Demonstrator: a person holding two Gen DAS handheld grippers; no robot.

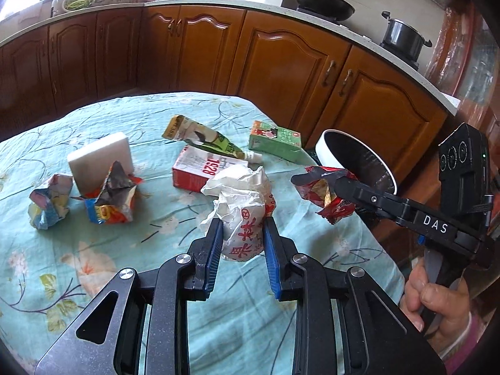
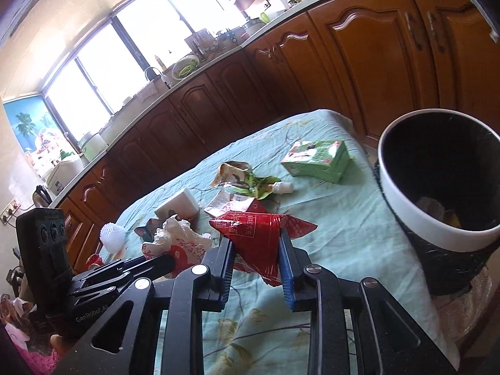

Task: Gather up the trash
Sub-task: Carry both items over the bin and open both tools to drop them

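My left gripper (image 1: pixel 243 223) is shut on a crumpled white paper bag with red characters (image 1: pixel 240 200), held just above the table. My right gripper (image 2: pixel 254 240) is shut on a red foil wrapper (image 2: pixel 256 237) and holds it over the table's right side, close to the trash bin (image 2: pixel 403 206). In the left wrist view the right gripper (image 1: pixel 318 184) and its wrapper (image 1: pixel 331 203) hang in front of the bin (image 1: pixel 325 153). The bin is white-rimmed with a black liner and some trash inside.
On the floral teal tablecloth (image 1: pixel 93 265) lie a red 1928 carton (image 1: pixel 203 168), a green carton (image 1: pixel 275 140), a squashed green pouch (image 1: pixel 203 137), a white foam block (image 1: pixel 100 159) and two crumpled wrappers (image 1: pixel 109 197). Wooden kitchen cabinets (image 1: pixel 281 72) stand behind.
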